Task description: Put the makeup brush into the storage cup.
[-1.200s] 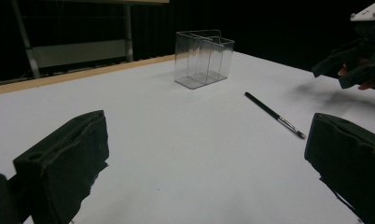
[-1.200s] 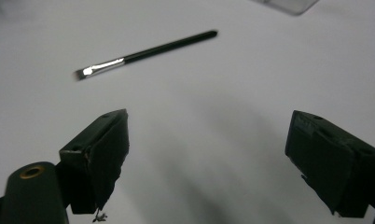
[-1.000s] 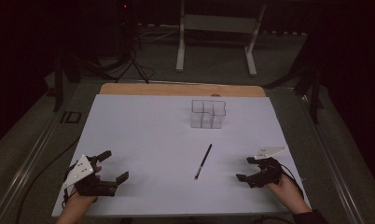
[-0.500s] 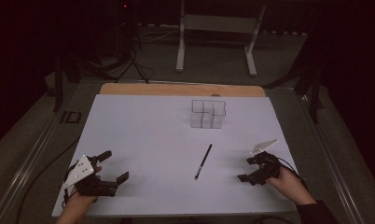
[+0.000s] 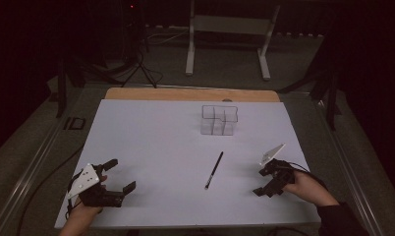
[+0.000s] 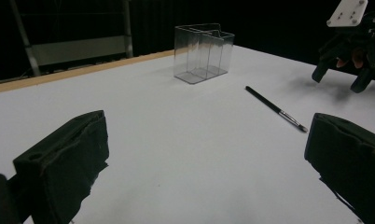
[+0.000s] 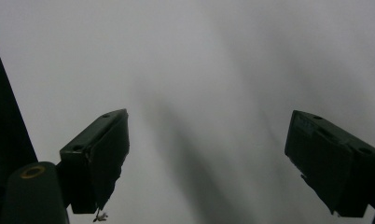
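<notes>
A thin black brush (image 5: 214, 170) lies on the white table (image 5: 156, 132), right of its middle; in the left gripper view the brush (image 6: 274, 108) points toward a clear plastic compartment box (image 6: 203, 52). That box (image 5: 219, 119) stands upright toward the table's far side. My left gripper (image 5: 122, 174) rests at the near left, open and holding nothing, its jaws far apart (image 6: 206, 168). At the near right, my right gripper (image 5: 259, 182) is open too, tipped down at the bare table surface (image 7: 206, 158). From the left gripper view the right gripper (image 6: 337, 79) hovers beyond the brush.
A wooden strip (image 5: 190, 94) borders the table's far edge. Behind it stand a metal frame (image 5: 227, 29) and a tripod (image 5: 136, 59) on the dark floor. A cable (image 5: 33, 196) trails off the left side.
The right gripper has pitched downward toward the table and shifted slightly left. The left gripper, brush and box stay where they were.
</notes>
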A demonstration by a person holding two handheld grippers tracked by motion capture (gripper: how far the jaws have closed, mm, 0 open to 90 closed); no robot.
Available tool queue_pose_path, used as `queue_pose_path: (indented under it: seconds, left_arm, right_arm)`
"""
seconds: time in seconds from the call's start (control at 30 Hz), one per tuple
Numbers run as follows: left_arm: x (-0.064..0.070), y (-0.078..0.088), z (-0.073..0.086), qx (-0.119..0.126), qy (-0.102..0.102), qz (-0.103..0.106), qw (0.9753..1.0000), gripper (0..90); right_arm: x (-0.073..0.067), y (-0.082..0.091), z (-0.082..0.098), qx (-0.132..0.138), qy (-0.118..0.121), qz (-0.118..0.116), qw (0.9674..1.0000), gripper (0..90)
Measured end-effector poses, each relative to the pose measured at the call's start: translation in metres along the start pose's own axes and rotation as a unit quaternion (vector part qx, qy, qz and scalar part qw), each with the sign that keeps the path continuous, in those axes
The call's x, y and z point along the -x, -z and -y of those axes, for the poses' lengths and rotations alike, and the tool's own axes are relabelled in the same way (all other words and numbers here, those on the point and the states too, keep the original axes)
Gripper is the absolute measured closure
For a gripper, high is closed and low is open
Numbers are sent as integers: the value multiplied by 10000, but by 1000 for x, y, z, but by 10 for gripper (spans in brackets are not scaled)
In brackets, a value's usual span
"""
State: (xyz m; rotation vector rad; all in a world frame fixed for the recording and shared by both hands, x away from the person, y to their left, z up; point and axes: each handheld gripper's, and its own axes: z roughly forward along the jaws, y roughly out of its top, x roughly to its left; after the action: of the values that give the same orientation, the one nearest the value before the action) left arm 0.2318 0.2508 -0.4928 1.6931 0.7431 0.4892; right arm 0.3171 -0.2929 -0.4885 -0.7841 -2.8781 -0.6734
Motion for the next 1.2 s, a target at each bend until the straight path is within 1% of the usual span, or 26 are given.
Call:
queue_pose_path:
  seconds: [0.03, 0.07, 0.1, 0.2, 0.3, 0.33, 0.4, 0.43, 0.47, 0.53, 0.57, 0.6, 0.63, 0.67, 0.77, 0.83, 0.87, 0.9, 0.93, 0.97, 1.0, 1.03, 1.07, 1.1, 1.17, 1.2]
  left_arm:
    - [0, 0, 0, 0, 0, 0, 10000, 6]
    - [0, 0, 0, -5, 0, 5, 10000, 6]
    - [0, 0, 0, -5, 0, 5, 10000, 6]
    - [0, 0, 0, -9, -6, 10, 10000, 6]
    - [0, 0, 0, -7, 5, 5, 10000, 6]
    - [0, 0, 0, -8, 5, 6, 10000, 6]
    - [0, 0, 0, -10, 9, 7, 10000, 6]
    - [0, 0, 0, -10, 9, 7, 10000, 6]
    - [0, 0, 0, -10, 12, 8, 10000, 6]
    - [0, 0, 0, -15, 9, 11, 10000, 6]
    - [0, 0, 0, -15, 9, 11, 10000, 6]
    - [0, 0, 0, -16, 6, 12, 10000, 6]
    - [0, 0, 0, -16, 6, 12, 10000, 6]
    - [0, 0, 0, -13, 5, 10, 10000, 6]
    - [0, 0, 0, -13, 12, 8, 10000, 6]
    - [0, 0, 1, -17, 19, 10, 10000, 6]
    - [0, 0, 1, -17, 17, 17, 10000, 6]
    - [0, 0, 1, -17, 17, 17, 10000, 6]
    - [0, 0, 1, -17, 17, 17, 10000, 6]
    - [0, 0, 1, -21, 23, 16, 10000, 6]
    - [0, 0, 1, -21, 23, 16, 10000, 6]
    - [0, 0, 1, -29, 32, 13, 10000, 6]
    - [0, 0, 1, -29, 35, 13, 10000, 6]
    - [0, 0, 1, -30, 38, 16, 10000, 6]
    - [-1, 0, 1, -34, 41, 18, 10000, 6]
    - [-1, 0, 1, -34, 47, 19, 10000, 6]
  right_arm:
    - [0, 0, 0, 0, 0, 0, 10000, 136]
    - [1, 0, -2, -41, 108, -45, 9999, 136]
    - [1, 0, -2, -41, 108, -45, 9999, 136]
    - [4, 1, -7, -80, 270, -124, 9995, 135]
    - [7, 2, -11, -97, 317, -82, 9994, 135]
    - [8, 3, -12, -141, 305, -109, 9994, 135]
    - [9, 3, -17, -303, 453, -247, 9982, 136]
    - [9, 3, -17, -303, 453, -247, 9982, 136]
    - [9, 2, -18, -365, 536, -286, 9975, 137]
    - [8, 0, -23, -623, 706, -463, 9945, 140]
    - [8, 0, -23, -623, 706, -463, 9945, 140]
    - [8, -2, -25, -791, 752, -574, 9924, 140]
    - [8, -2, -25, -791, 752, -574, 9924, 140]
    - [6, -4, -27, -941, 784, -658, 9903, 141]
    - [6, -5, -28, -997, 820, -695, 9892, 141]
    - [3, -6, -31, -1053, 1086, -757, 9856, 141]
    - [1, -7, -32, -987, 1379, -760, 9826, 141]
    - [1, -7, -32, -987, 1379, -760, 9826, 141]
    - [0, -7, -33, -965, 1564, -768, 9800, 141]
    - [-1, -8, -34, -827, 1702, -865, 9781, 141]
    - [-1, -8, -34, -827, 1702, -865, 9781, 141]
    - [0, -8, -38, -729, 1818, -926, 9762, 145]
    - [0, -9, -39, -695, 1804, -967, 9764, 145]
    - [0, -9, -41, -654, 1840, -1001, 9756, 146]
    - [0, -9, -44, -655, 2042, -1025, 9713, 150]
    - [1, -10, -45, -694, 2077, -999, 9706, 150]
